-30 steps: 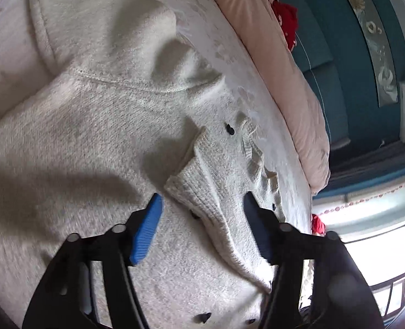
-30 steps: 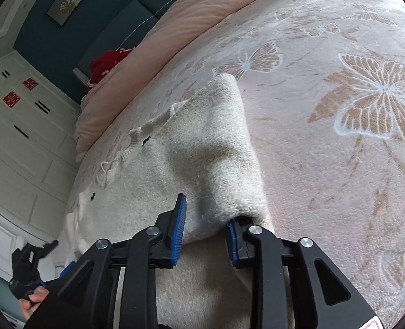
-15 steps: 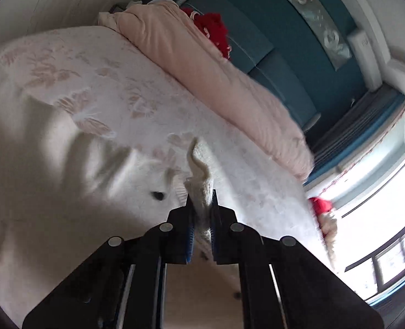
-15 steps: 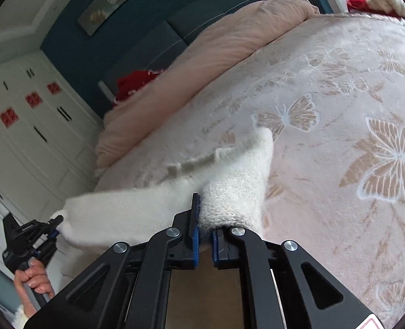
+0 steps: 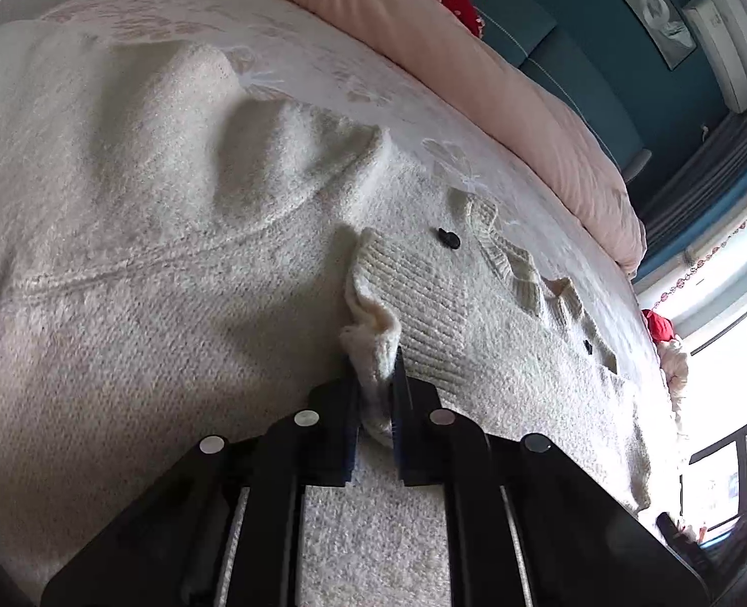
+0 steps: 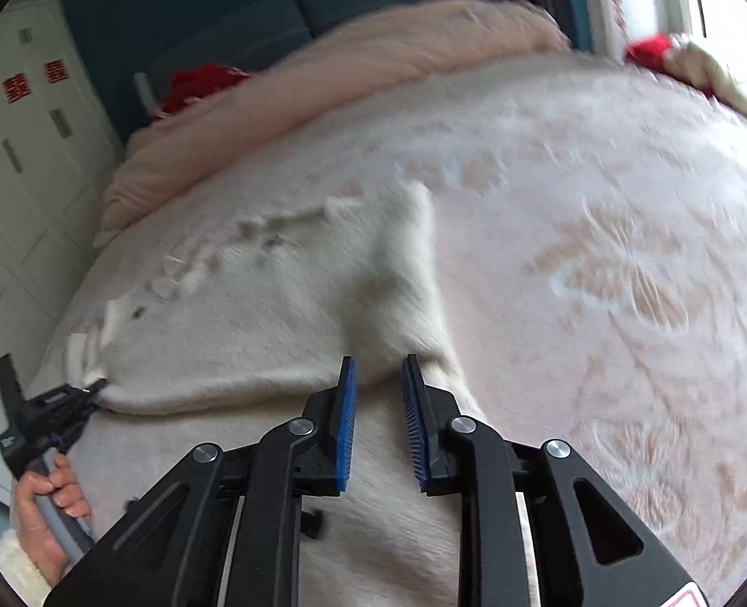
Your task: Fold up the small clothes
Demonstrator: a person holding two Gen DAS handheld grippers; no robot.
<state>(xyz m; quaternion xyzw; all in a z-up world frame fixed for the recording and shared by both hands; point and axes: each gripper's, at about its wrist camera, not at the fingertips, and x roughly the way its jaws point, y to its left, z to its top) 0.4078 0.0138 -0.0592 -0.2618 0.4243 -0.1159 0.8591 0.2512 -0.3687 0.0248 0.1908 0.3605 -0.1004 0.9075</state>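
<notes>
1. Left wrist view: left gripper (image 5: 376, 394) is clamped on a cuff (image 5: 373, 334) of the cream sweater (image 5: 146, 303), which lies spread on the bed (image 5: 323, 76), its hood end toward the pink duvet (image 5: 474, 76).
2. Right gripper (image 6: 378, 404): jaws opening, nothing between them, just off the folded edge.
3. Looks like one fold has just been laid. Next I'd let go of the cuff and flatten it.
4. Long axis seems to run toward the duvet, buttons (image 5: 448, 237) lined up along it.
</notes>
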